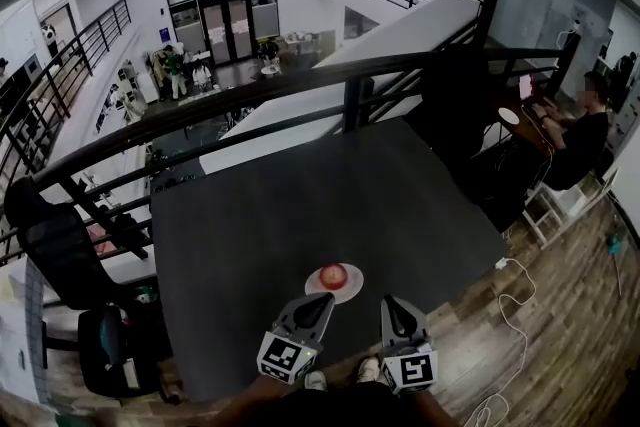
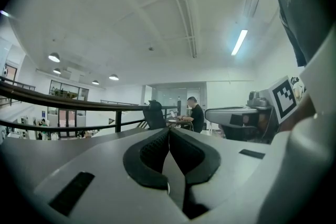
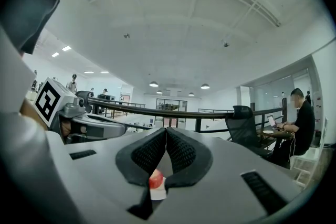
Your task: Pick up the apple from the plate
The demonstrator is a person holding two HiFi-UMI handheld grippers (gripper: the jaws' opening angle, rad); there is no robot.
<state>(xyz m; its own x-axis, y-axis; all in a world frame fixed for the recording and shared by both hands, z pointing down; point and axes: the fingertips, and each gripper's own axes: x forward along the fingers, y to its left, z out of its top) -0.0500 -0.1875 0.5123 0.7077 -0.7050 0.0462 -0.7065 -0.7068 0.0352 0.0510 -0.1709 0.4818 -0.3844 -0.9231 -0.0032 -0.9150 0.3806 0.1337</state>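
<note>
A red apple [image 1: 333, 274] sits on a small white plate [image 1: 350, 291] near the front edge of the dark table [image 1: 300, 205]. In the head view my left gripper [image 1: 322, 299] points level at the plate's near rim, just short of the apple. My right gripper [image 1: 391, 301] hovers level to the right of the plate. Both sets of jaws stand closed, tip to tip, with nothing between them. In the right gripper view the apple [image 3: 155, 180] and the plate [image 3: 158, 194] show through the gap behind the shut right gripper [image 3: 166, 130]. The left gripper [image 2: 169, 131] faces across the table.
A black railing [image 1: 300, 85] runs along the table's far side over an open lower floor. A person [image 1: 580, 130] sits at a desk to the right. Black office chairs [image 1: 60, 255] stand at the left. A white cable [image 1: 515, 300] lies on the wooden floor.
</note>
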